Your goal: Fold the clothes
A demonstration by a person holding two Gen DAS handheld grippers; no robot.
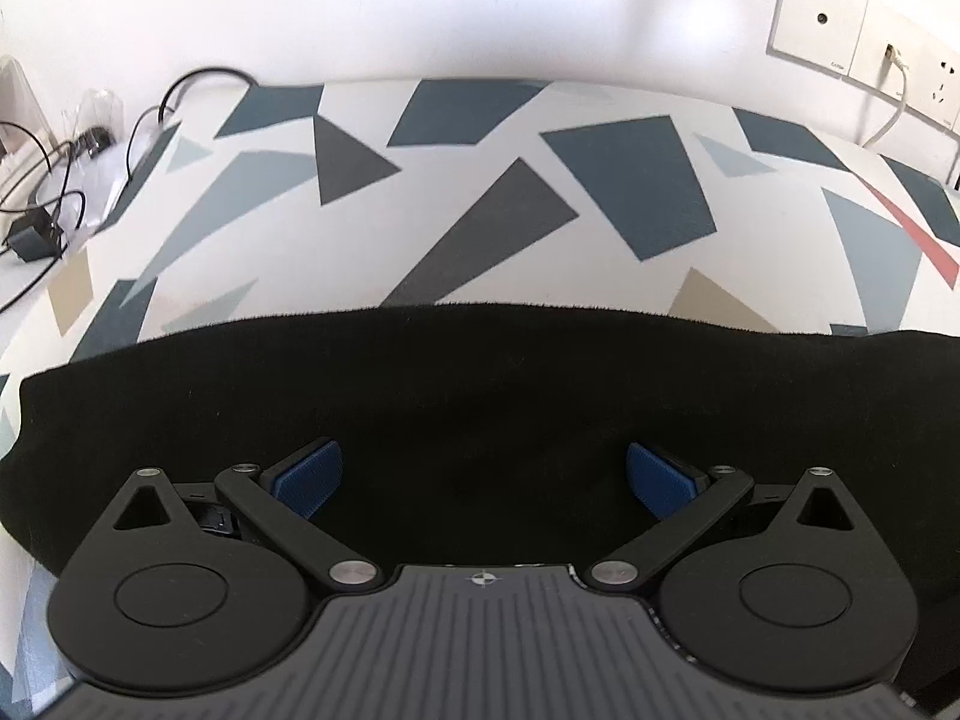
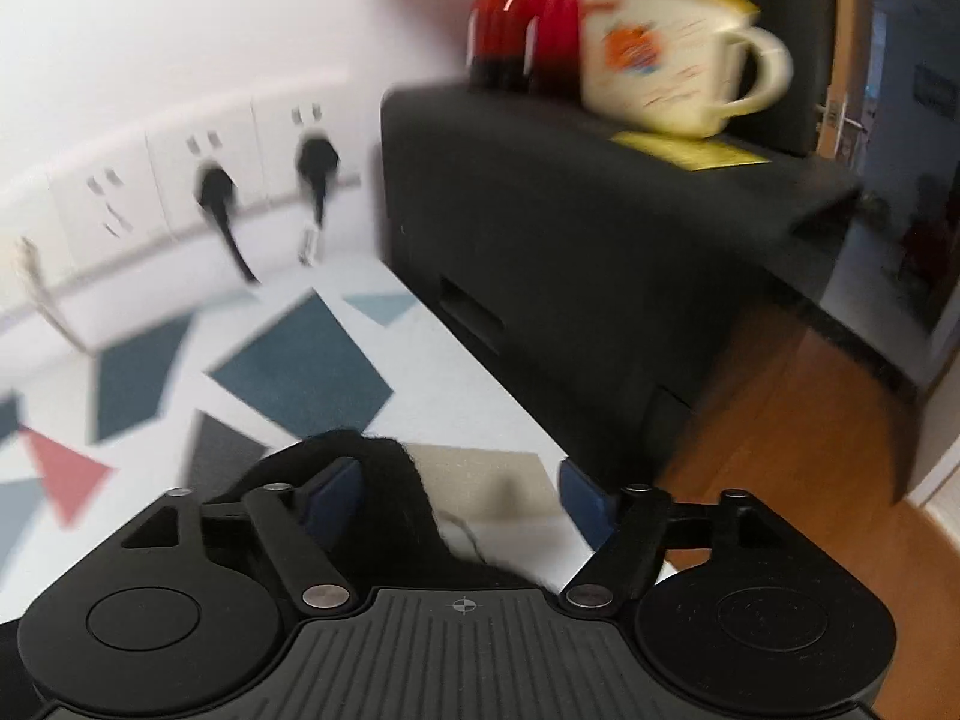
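Left wrist view: black cloth (image 1: 480, 396) spread flat across the patterned tabletop (image 1: 480, 192), far edge straight, left corner rounded. Left tool (image 1: 483, 477) low over the cloth, blue pads wide apart with nothing between them. Pointed forward toward the wall, level with the surface, near the cloth's middle. Probably hovering or resting there to steady the fabric; cannot tell whether the pads touch it. Cables and an adapter (image 1: 33, 240) well off at the left, wall sockets (image 1: 864, 54) at the upper right.

Right wrist view: blurred, so evidently mid-swing. Right tool (image 2: 459, 507) spread open too, yet a bunched end of the black cloth (image 2: 372, 480) drapes over its left finger and runs back under the body. Not pinched between the pads; looks hooked or just let go, or about to be gripped. Tool angled toward the tabletop's right edge, beside a black box (image 2: 570, 252) carrying a mug (image 2: 666, 54) and red bottles (image 2: 510, 18). Wooden floor (image 2: 780, 432) beyond. Fold stage not readable from this.
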